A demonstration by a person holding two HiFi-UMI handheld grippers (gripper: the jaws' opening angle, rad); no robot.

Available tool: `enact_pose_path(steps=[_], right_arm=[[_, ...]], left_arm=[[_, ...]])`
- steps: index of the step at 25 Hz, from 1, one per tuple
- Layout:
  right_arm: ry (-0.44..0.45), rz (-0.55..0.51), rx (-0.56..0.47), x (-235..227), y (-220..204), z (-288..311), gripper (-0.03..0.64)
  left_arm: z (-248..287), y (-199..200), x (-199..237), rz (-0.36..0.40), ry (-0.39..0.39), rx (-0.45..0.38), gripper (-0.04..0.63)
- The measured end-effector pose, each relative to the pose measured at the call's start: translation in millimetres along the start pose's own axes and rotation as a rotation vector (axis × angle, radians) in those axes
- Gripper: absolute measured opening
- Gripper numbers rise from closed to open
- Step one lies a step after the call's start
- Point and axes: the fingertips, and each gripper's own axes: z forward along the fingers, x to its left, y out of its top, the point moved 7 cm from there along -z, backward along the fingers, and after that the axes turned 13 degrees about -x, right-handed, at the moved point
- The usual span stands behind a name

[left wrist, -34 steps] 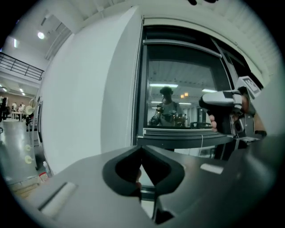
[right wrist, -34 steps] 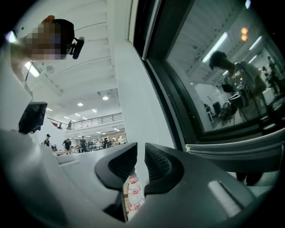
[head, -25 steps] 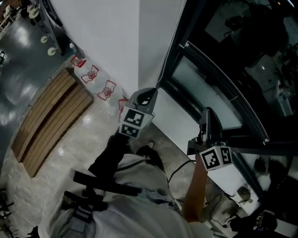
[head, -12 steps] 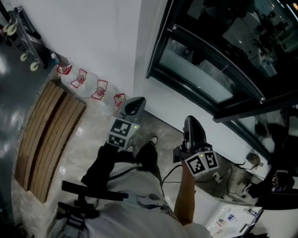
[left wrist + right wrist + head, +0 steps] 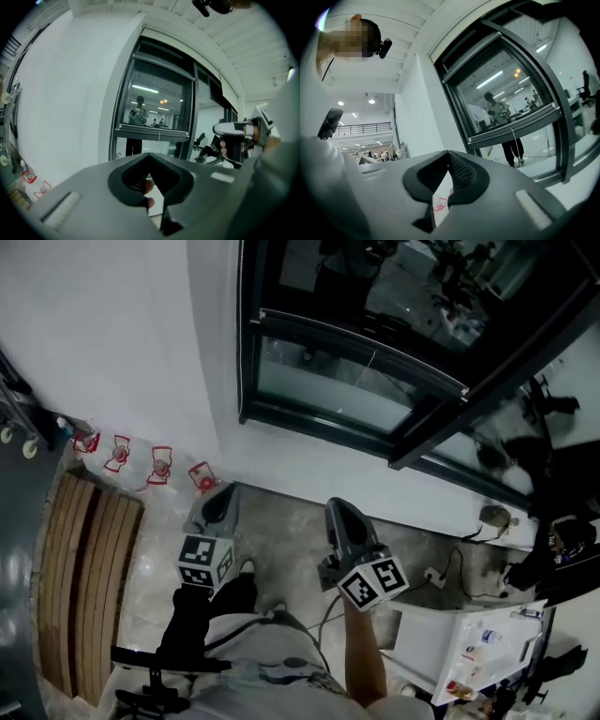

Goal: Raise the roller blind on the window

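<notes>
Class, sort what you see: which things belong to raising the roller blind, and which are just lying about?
Belong to the job:
window
thin cord at the window
left hand-held gripper
right hand-held gripper

Just lying about:
wooden slats
red-marked containers by the wall
floor plug with cable
white table

I see the pale stone floor point(image 5: 281, 531) carrying a slatted wooden panel point(image 5: 89, 577) at its left edge, a row of red-marked items point(image 5: 161, 466) along the wall foot, and a black cable point(image 5: 461, 570) towards the right.
</notes>
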Motion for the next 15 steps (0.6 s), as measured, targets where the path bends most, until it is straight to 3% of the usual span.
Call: enact_pose_path(steps=[8, 15], right_arm=[[-0.104, -0.053, -0.031, 9, 16, -101, 0.002], [-0.128, -0.08, -0.057, 17, 34, -157, 0.0]], left_arm=[[-57, -9, -74, -0.023, -0.002, 0.005, -0.003], [-98, 0, -128, 0.02, -0.022, 0.003, -0.003]])
